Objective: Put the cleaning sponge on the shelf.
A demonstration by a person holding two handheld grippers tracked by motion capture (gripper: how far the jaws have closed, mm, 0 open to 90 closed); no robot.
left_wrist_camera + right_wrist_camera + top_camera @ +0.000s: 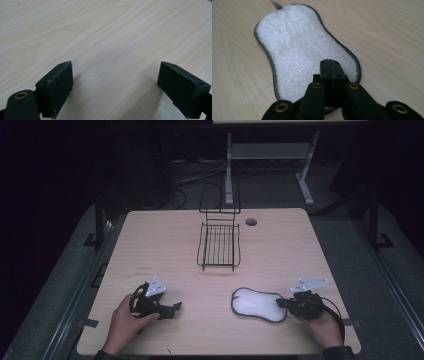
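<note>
A white fluffy pad with a dark grey rim (pixel 257 304) (pixel 297 47) lies flat on the wooden table (pixel 165 245) at the front right. My right gripper (pixel 279 303) (pixel 330 63) is shut, its jaws pressed together over the pad's near end; I see nothing pinched between them. At the front left my left gripper (pixel 176 309) (pixel 115 82) stands open low over bare wood, with nothing between its pads (pixel 58 85).
A black wire rack (pixel 219 245) with an upright back stands at the middle of the table, toward the far side. A round cable hole (pixel 251 222) sits just right of it. Beyond the table's far edge stands a grey metal frame (pixel 270 155) on a dark floor.
</note>
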